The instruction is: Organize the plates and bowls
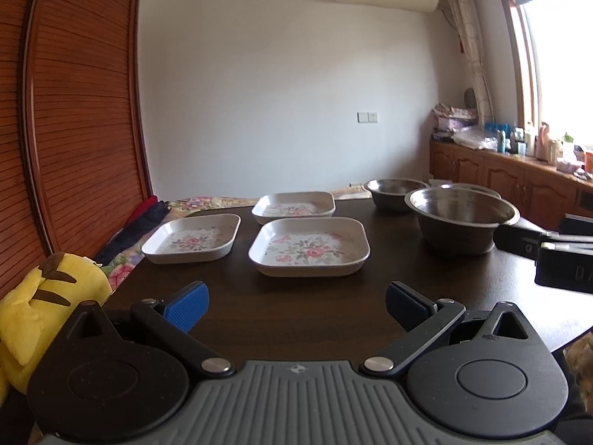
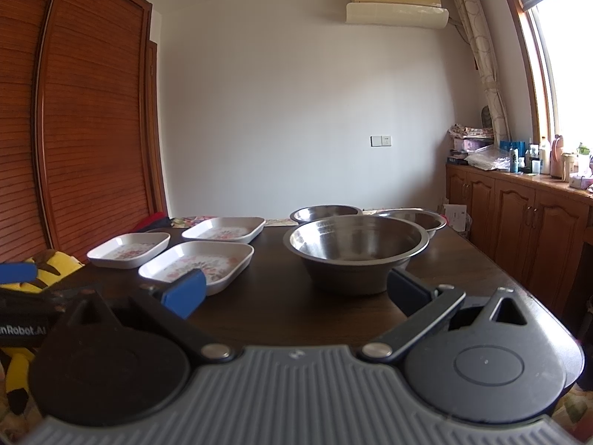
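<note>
Currently, my left gripper, jaws spread and empty, faces the nearest floral plate straight ahead; my right gripper, likewise spread, faces the nearest steel bowl.

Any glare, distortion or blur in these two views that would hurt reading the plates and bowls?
Left wrist: the window is blown out at right, the wardrobe bows from fisheye, and the plates are sharp. Right wrist: the same window glare, the near bowl is clear with soft sheen, and the gripper base is slightly blurred.
</note>
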A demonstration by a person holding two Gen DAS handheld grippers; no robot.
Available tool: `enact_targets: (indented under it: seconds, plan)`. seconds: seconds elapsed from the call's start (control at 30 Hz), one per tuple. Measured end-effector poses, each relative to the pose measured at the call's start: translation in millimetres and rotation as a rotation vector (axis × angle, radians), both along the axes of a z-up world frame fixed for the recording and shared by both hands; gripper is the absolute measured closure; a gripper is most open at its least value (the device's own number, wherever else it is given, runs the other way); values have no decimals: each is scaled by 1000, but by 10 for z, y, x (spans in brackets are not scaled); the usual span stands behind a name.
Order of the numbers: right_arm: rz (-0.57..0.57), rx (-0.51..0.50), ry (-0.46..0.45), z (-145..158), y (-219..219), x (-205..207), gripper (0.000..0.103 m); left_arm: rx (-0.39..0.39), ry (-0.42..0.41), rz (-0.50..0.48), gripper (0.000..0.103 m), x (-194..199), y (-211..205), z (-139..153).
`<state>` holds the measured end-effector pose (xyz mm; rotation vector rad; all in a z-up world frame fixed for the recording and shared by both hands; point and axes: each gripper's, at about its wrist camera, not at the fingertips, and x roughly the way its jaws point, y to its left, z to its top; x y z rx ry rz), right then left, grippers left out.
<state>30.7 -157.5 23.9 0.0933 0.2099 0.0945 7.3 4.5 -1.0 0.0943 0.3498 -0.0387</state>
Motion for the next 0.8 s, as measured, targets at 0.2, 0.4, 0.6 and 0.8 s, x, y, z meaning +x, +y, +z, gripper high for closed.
enact_targets:
  seconds: [0.2,0.4,0.6,0.8]
  plan:
    - [17,-12,-6,77,-19,44,0,6,30,-1,0,84,100,17]
    - [52,-36,-13,194,-13,168,0,8,40,6,0,191,246,76]
    - [121,-39,1,294,12,293,0,12,34,2,0,322,381,202]
    - [207,-34,36,376,102,455,0,5,19,11,0,504,518,323]
